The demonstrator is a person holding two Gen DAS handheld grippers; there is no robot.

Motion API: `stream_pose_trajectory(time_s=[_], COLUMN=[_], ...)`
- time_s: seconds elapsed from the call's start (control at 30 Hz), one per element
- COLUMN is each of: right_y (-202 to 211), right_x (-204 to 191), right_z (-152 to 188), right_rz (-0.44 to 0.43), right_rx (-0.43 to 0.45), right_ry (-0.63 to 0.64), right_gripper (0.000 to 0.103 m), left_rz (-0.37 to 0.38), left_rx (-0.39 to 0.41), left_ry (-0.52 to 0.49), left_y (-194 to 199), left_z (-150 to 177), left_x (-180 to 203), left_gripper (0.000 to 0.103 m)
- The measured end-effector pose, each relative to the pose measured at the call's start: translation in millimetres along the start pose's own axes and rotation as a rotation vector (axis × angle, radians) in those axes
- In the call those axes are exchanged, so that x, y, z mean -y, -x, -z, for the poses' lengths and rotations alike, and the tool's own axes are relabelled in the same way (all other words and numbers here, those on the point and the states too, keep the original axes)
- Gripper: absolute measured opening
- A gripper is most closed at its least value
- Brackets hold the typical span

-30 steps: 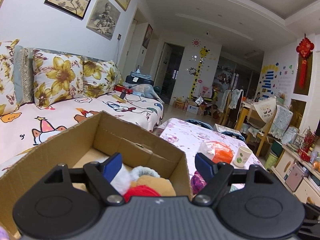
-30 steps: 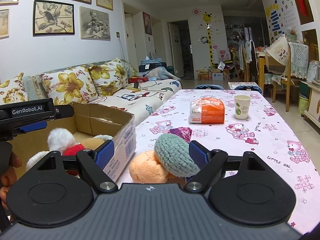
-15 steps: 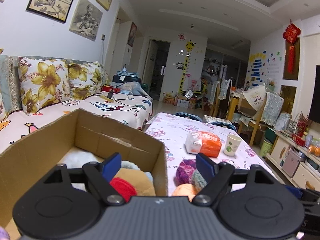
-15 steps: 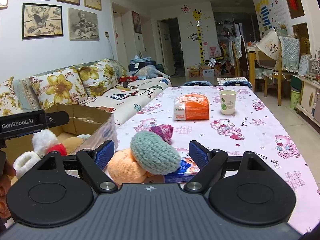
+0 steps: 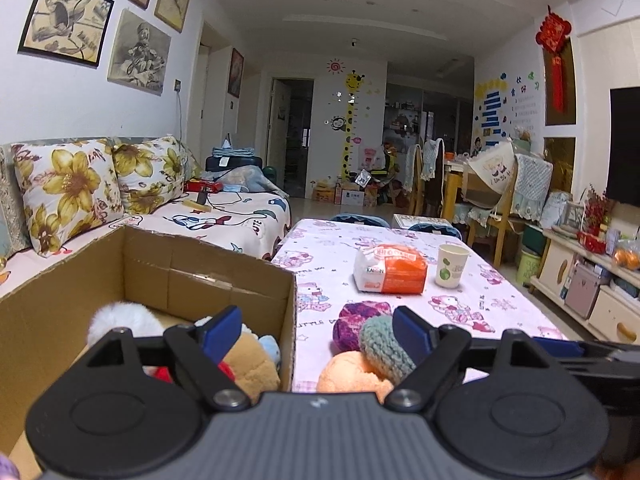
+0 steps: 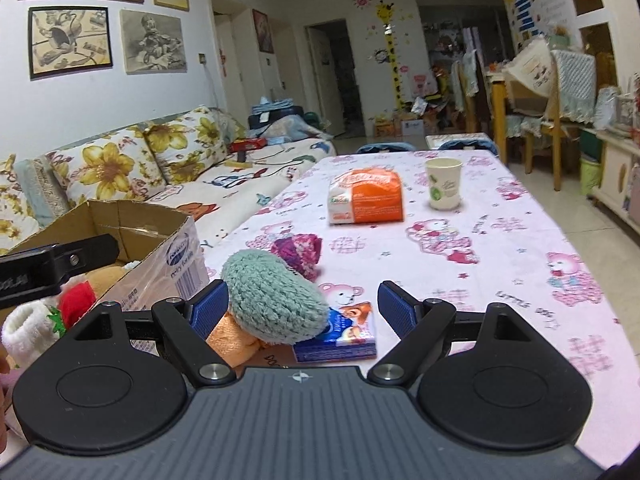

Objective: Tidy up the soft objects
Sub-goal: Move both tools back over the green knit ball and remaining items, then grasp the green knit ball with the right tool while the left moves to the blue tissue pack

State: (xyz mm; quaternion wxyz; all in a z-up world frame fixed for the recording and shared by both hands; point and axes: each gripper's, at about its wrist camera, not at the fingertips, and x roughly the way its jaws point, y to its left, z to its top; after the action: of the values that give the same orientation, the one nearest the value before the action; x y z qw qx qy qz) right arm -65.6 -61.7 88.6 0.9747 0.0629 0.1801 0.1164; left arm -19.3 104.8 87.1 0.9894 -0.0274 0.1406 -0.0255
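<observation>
Both tongs we see spread wide, right gripper (image 6: pixel 304 308) around the teal knit piece (image 6: pixel 276 296), whose long axis slants lower-right, left gripper (image 5: pixel 316 334) over the box (image 5: pixel 168 276) edge.

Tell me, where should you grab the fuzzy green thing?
Grip the green knitted piece across its rounded middle, coming level from the near side with the open right hand-held gripper. It leans on the orange piece, domed top exposed, so its sides look free.
</observation>
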Motion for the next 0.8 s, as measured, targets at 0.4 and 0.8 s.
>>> stream_pose_trajectory(time_s=[0.4, 0.8], right_y=[-64.4, -82.7], right_x=[-16.0, -8.7], right_z=[1.6, 6.9], right_rz=[-0.094, -0.098], right_rx=[-0.030, -0.092], right_ry=[0.048, 0.028], right_gripper=[0.103, 0.073], left_rz=[-0.018, -0.011], left_rx=[0.003, 0.006], left_ry=[0.020, 0.013], left_y=[-0.1, 1.1], left_z=[0.5, 1.5], left_x=[-1.8, 2.2], left_gripper=[0.083, 0.087])
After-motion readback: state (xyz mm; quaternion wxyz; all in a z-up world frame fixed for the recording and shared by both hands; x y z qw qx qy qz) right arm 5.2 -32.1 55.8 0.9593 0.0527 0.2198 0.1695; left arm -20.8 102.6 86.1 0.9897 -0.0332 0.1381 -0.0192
